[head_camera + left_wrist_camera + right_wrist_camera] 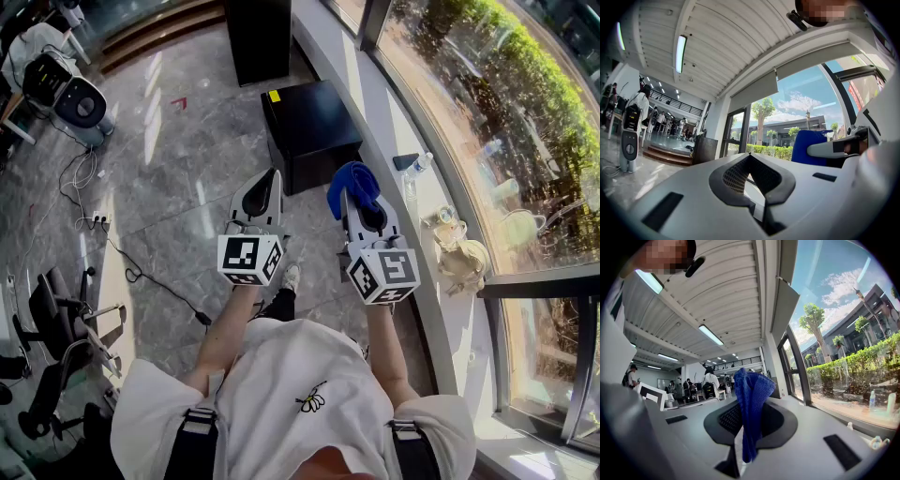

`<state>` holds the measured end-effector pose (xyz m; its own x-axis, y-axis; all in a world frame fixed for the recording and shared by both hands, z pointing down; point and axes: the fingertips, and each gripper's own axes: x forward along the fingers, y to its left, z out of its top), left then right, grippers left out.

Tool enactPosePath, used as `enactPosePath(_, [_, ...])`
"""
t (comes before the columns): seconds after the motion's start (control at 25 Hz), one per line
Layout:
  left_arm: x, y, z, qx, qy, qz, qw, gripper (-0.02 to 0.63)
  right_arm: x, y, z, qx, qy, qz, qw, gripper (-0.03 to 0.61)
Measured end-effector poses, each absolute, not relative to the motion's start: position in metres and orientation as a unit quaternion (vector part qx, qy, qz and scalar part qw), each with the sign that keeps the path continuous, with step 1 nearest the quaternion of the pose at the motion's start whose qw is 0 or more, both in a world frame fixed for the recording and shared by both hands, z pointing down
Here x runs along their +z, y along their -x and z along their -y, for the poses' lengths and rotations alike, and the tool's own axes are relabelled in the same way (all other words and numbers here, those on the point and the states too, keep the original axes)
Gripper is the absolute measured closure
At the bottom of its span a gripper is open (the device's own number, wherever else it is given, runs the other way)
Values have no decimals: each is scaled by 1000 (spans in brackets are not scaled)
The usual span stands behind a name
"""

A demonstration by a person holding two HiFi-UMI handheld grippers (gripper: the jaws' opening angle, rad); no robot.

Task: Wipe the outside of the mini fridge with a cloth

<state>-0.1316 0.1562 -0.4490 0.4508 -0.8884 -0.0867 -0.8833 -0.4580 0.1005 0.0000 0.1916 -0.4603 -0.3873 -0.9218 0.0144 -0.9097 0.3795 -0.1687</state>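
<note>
The black mini fridge [309, 131] stands on the marble floor against the window ledge, ahead of both grippers. My right gripper [361, 199] is held up at chest height and is shut on a blue cloth [352, 183]. In the right gripper view the blue cloth [752, 404] hangs folded between the jaws of the right gripper [746, 420]. My left gripper [266, 190] is held level beside it, shut with nothing in it. In the left gripper view the jaws of the left gripper [749, 158] meet at the tip, and the blue cloth [808, 145] shows to the right. Neither gripper touches the fridge.
A taller black cabinet [258, 37] stands behind the fridge. The window ledge [394, 122] carries a plastic bottle [417, 167], a dark phone [405, 161] and a glass ornament [459, 246]. A white floor appliance [77, 103], a cable and power strip [94, 221] and chairs [56, 328] are on the left.
</note>
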Motion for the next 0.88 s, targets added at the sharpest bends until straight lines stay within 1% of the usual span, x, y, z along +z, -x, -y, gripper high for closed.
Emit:
enactPosePath(0.2, [-454, 141, -78, -50, -861, 506, 2, 609, -469, 13, -116, -66, 556, -827, 47, 514])
enactPosePath(0.36, [-454, 144, -30, -49, -864, 501, 8, 609, -471, 20, -73, -60, 559, -826, 41, 514])
enactPosePath(0.48, [-448, 141, -14, -49, -864, 501, 19, 609, -461, 19, -52, -59, 566, -822, 16, 514])
enactPosePath(0.88, [-441, 141, 17, -52, -850, 524, 28, 609, -463, 24, -13, -57, 539, -840, 11, 514])
